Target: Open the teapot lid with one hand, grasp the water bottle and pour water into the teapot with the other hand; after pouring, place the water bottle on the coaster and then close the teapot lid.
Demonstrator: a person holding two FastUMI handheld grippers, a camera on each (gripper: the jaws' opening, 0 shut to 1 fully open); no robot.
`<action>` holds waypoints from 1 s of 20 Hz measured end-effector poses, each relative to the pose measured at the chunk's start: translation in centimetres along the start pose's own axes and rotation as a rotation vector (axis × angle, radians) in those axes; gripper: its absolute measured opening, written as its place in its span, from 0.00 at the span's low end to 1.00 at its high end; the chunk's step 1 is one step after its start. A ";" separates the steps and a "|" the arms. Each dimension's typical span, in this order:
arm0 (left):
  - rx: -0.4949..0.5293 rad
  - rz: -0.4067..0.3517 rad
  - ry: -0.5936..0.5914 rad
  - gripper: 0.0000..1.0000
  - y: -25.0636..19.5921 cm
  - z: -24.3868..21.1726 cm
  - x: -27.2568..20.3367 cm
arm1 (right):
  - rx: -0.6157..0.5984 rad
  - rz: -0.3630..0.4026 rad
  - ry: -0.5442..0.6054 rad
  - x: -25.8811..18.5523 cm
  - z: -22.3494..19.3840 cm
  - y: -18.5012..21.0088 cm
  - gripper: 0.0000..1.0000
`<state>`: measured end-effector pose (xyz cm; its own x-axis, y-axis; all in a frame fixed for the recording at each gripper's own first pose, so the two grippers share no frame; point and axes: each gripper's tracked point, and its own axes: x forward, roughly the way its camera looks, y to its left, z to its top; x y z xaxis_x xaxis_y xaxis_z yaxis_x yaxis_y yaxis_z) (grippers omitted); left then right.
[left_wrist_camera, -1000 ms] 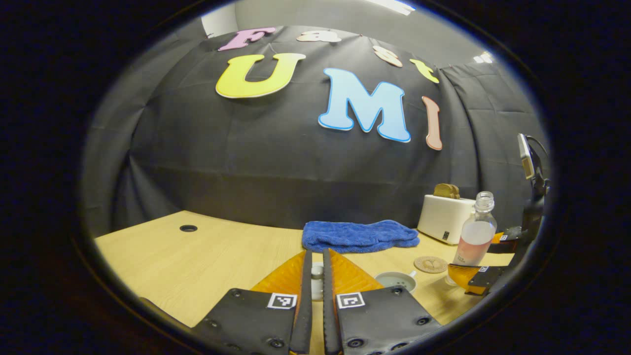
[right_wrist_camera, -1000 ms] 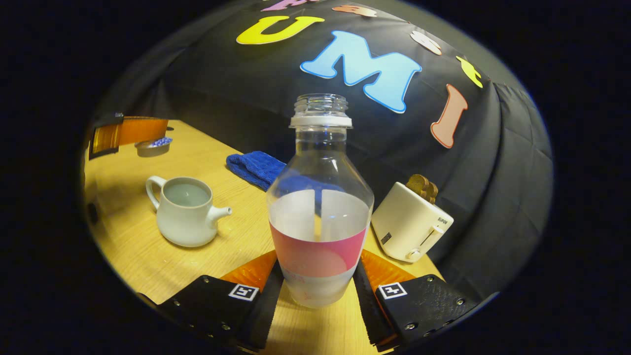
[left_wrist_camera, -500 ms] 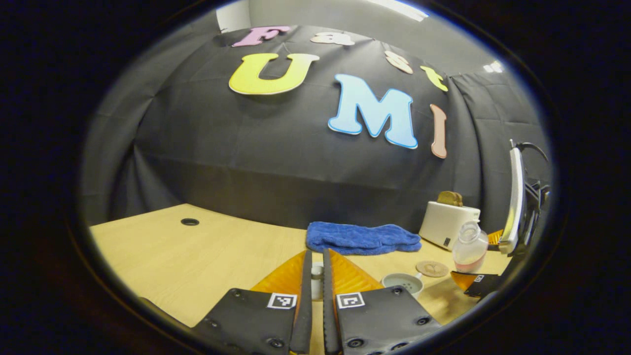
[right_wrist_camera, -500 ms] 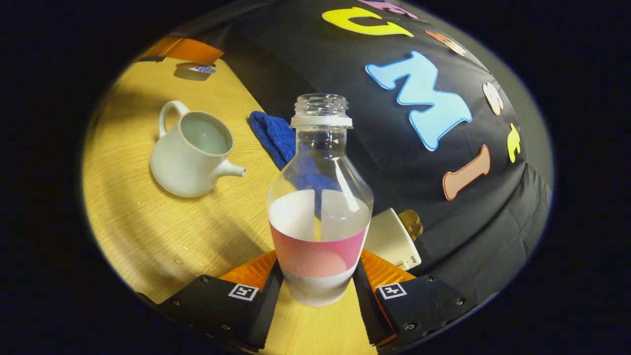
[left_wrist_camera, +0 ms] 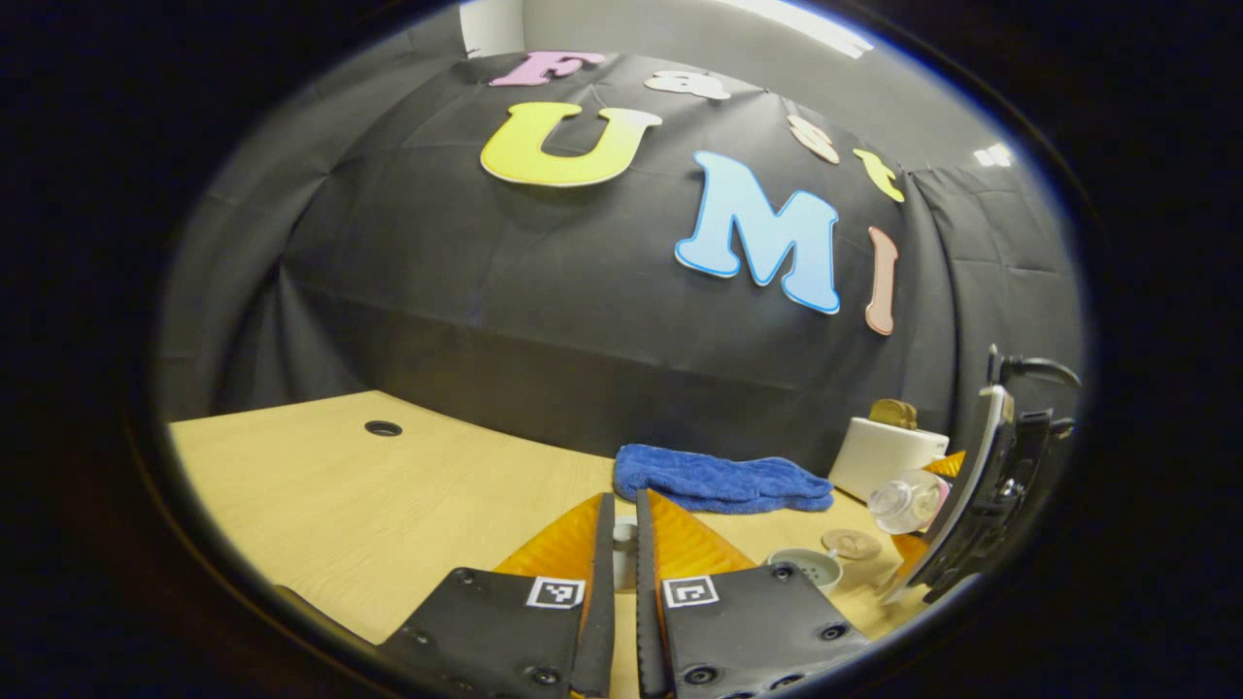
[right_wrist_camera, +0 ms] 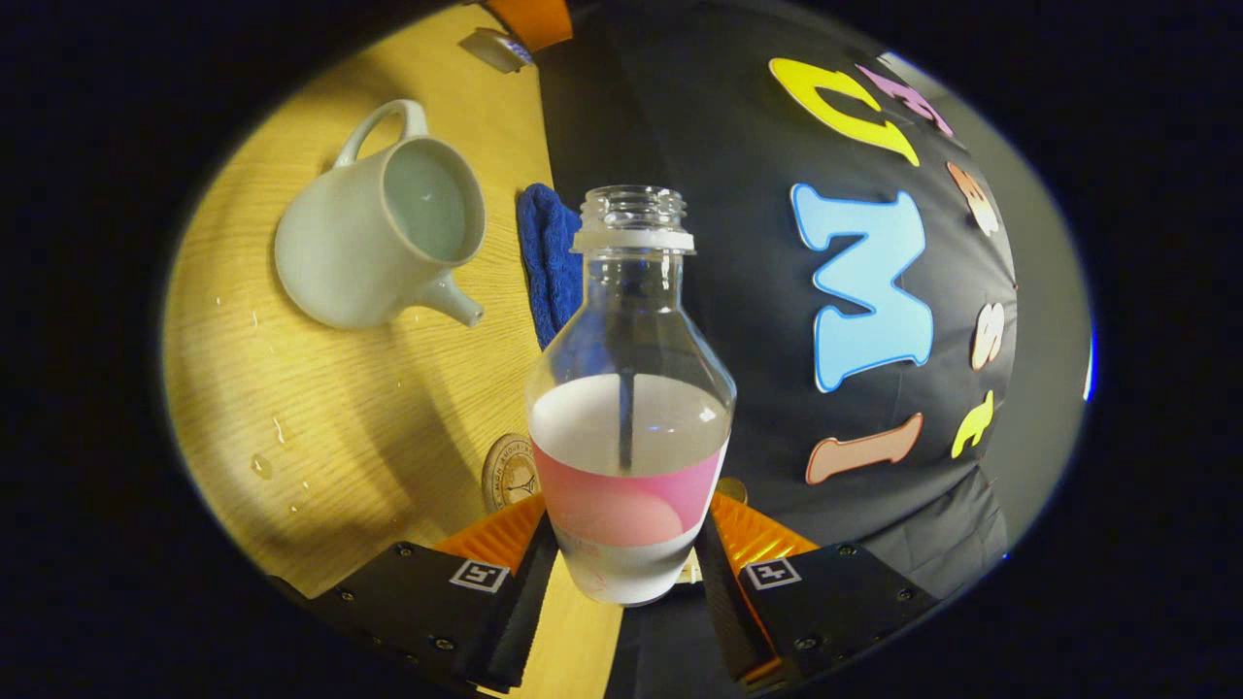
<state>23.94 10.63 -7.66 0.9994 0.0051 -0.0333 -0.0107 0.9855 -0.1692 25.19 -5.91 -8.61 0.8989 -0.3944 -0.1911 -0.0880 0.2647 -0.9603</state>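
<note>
Clear plastic, the water bottle (right_wrist_camera: 629, 408) sits tilted between your right gripper (right_wrist_camera: 626, 573) fingers, clamped low on its label; thin walls may flex, so squeeze gently. Your left gripper (left_wrist_camera: 621, 553) pinches the teapot lid (left_wrist_camera: 624, 555) beside the open teapot (right_wrist_camera: 374, 248).

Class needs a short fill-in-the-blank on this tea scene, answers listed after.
1. The right gripper is shut on the ____.
2. The teapot stands open, with no ____ on it.
3. The towel beside the toaster is ____ in colour.
4. The left gripper holds the teapot's ____.

Answers: bottle; lid; blue; lid
</note>
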 end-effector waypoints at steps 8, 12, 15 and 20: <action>-0.023 -0.004 -0.004 0.17 0.3 0.2 -0.2 | -0.238 -0.101 -0.032 -0.1 1.4 -1.2 0.73; -0.022 -0.008 -0.001 0.17 0.3 0.2 0.0 | -0.341 -0.139 -0.054 -0.2 2.4 -1.6 0.73; -0.019 -0.013 0.002 0.15 0.2 0.2 0.1 | -0.388 -0.139 -0.069 -0.3 3.1 -1.6 0.73; -0.025 -0.015 0.004 0.15 0.4 0.3 0.2 | -0.472 -0.164 -0.080 -0.4 3.4 -1.7 0.72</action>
<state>24.11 11.04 -7.46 0.9994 -0.0103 -0.0343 0.0034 0.9809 -0.1944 26.47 -3.23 -6.20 0.9457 -0.3235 -0.0316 -0.1106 -0.2288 -0.9672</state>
